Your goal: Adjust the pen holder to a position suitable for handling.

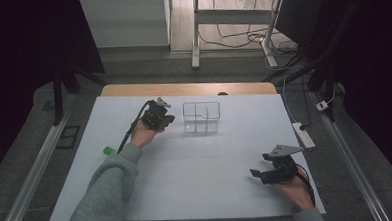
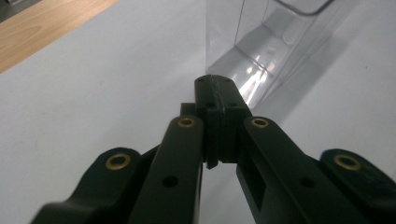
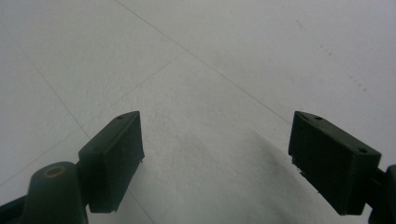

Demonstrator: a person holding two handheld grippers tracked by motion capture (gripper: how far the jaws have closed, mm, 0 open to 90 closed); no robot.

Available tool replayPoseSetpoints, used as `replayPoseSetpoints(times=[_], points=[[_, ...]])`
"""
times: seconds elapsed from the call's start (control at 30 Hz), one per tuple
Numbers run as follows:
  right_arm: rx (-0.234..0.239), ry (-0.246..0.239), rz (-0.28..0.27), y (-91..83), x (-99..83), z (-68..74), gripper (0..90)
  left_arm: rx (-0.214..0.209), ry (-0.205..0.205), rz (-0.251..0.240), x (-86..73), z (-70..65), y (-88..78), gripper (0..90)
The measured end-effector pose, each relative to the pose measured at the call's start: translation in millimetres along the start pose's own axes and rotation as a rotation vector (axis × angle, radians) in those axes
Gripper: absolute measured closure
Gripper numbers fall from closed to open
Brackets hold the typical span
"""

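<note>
Right gripper (image 1: 266, 171), fingers spread wide and empty, rests low at the near right of the desk (image 1: 197, 175), while the left gripper (image 1: 165, 119), fingers closed on nothing, sits just left of the clear divided bin (image 1: 202, 117) farther back.

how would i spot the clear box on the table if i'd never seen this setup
Look at the white table, toward its far edge near the middle. Just right of the left gripper stands the clear plastic box, see-through, open-topped, split into compartments by inner walls.
</note>
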State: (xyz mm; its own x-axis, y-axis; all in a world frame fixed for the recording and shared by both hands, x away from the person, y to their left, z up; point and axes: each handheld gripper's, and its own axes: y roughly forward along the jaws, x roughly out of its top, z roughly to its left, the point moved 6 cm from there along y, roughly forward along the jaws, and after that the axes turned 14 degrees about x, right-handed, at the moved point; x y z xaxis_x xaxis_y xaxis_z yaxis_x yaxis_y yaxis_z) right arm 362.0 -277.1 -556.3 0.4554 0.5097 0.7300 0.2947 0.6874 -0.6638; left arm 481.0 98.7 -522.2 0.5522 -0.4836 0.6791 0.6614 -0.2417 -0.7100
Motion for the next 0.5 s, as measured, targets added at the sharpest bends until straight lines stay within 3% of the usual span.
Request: replayPoseSetpoints(times=[0.1,0.27,0.4,0.5], points=[[0.000,0.001,-0.001,-0.4,0.1,0.0,17.7,-0.014,0.003,-0.012,-5.5,3.5,-9.3,84.5],[0.001,0.004,-0.005,-0.5,-0.4,-0.7,17.7,-0.044,0.023,-0.023,-12.2,4.8,-21.6,65.3],[-0.001,0.004,-0.002,-1.0,-0.8,-0.1,17.7,-0.052,0.040,-0.014,-20.0,3.6,-30.3,51.5],[-0.002,0.005,-0.004,-1.3,-0.4,0.5,17.7,-0.055,0.051,0.005,-28.7,4.5,-36.3,46.4]])
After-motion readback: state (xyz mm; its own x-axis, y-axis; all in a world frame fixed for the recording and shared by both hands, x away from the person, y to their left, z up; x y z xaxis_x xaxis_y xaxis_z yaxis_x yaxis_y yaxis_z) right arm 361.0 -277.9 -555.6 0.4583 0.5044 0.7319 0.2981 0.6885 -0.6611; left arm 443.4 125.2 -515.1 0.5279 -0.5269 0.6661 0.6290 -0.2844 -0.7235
